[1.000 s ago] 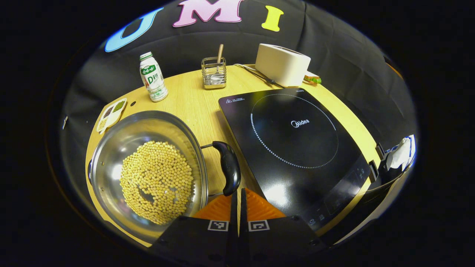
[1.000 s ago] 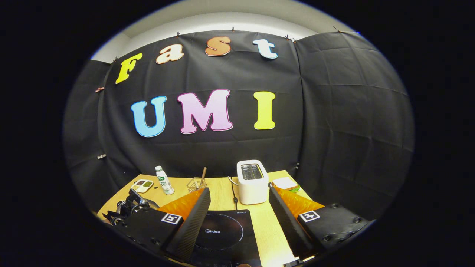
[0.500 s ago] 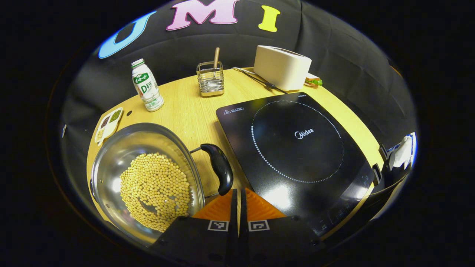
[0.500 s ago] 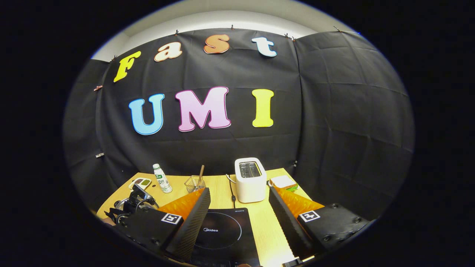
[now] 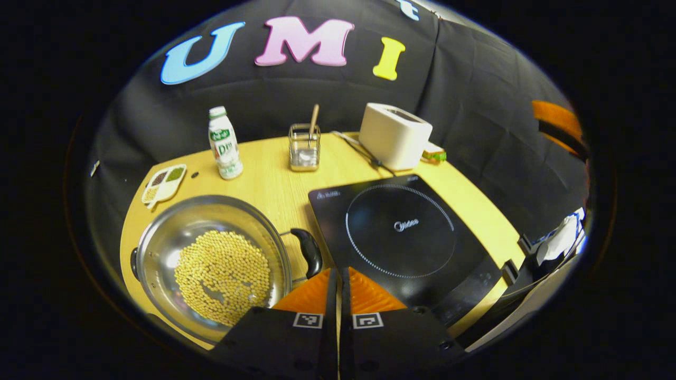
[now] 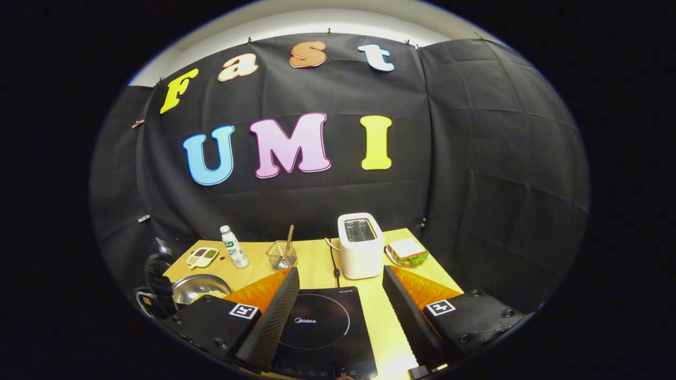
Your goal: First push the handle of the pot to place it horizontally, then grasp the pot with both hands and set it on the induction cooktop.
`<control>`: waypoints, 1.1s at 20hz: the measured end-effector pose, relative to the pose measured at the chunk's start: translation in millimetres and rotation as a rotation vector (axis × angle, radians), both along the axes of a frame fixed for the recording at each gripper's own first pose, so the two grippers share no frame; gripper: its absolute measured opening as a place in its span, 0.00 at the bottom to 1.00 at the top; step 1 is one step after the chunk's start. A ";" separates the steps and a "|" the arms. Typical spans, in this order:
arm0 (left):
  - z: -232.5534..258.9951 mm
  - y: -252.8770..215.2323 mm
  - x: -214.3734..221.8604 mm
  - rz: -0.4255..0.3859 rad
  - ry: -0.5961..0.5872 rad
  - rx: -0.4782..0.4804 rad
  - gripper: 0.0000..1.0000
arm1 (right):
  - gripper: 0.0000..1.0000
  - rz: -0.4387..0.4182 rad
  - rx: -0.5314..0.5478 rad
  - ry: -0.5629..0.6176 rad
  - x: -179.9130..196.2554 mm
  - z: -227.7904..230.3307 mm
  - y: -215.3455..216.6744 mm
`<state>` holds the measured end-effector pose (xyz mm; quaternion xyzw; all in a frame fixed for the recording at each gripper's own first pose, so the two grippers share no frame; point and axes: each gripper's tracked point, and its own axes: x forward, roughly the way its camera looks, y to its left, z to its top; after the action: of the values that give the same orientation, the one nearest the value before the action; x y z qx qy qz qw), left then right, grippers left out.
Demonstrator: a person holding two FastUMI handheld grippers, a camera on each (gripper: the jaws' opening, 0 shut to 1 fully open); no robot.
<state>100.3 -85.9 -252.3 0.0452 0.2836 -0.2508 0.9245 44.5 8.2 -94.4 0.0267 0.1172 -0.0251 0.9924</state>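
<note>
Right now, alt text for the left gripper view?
A steel pot of yellow beans sits on a wooden table, beside a black induction cooktop. The left gripper, fingers together, is by the pot's black handle.

My left gripper point(image 5: 338, 279) has 2 ribbed orange fingers on black mounts, each bearing 1 square black-and-white marker. My right gripper point(image 6: 340, 295) matches, with screws in its mounts.

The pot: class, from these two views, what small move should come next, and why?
Probably open the shut left gripper and close it on the near black handle, since the pot sits beside the cooktop, not on it; the right gripper waits open.
</note>
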 end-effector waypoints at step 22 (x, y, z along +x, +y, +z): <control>46.8 292.9 19.2 0.376 -0.171 -0.010 0.95 | 0.99 0.449 0.141 0.583 59.9 -156.5 245.2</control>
<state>119.4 207.0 -205.5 0.0082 0.2065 -0.0707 0.9759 104.4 253.4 -250.9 0.0602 0.3994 0.1948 0.8938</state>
